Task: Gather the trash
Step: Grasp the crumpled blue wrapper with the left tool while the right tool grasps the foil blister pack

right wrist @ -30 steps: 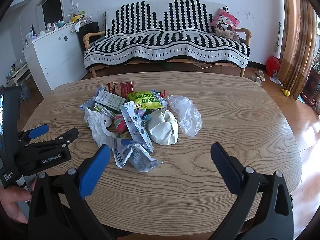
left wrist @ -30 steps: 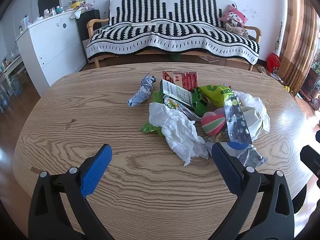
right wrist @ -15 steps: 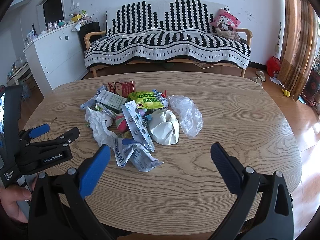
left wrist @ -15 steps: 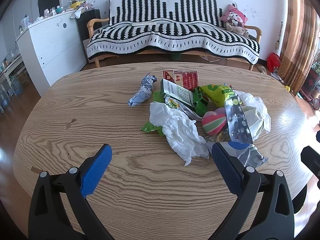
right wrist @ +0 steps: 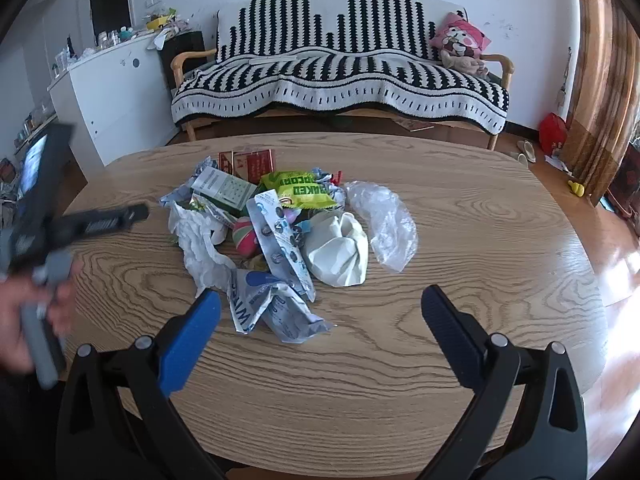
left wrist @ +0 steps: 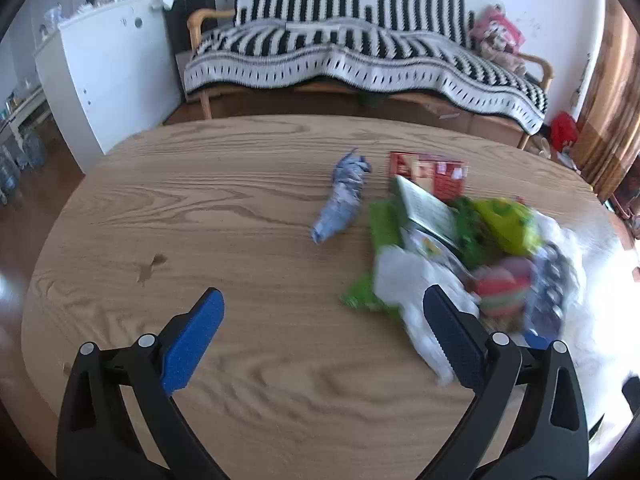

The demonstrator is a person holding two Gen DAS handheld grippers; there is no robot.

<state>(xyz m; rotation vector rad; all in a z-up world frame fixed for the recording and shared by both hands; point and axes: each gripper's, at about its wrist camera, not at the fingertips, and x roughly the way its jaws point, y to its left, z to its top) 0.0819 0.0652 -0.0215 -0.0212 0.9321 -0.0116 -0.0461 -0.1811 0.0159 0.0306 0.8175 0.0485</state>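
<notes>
Collected: nothing yet, by the look of it.
Left: whole trash pile [right wrist: 280, 232] on the table [right wrist: 460, 240].
Left gripper [left wrist: 322, 334]: jaws apart, empty.
Right gripper [right wrist: 320, 332]: jaws apart, empty.

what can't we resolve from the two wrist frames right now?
- Left wrist view: trash pile smeared by motion blur and its right side washed out by glare; items there cannot be told apart.
- Right wrist view: left gripper and the hand holding it are blurred, its jaws unreadable here.
- Neither view shows a bin or bag for the trash.
</notes>
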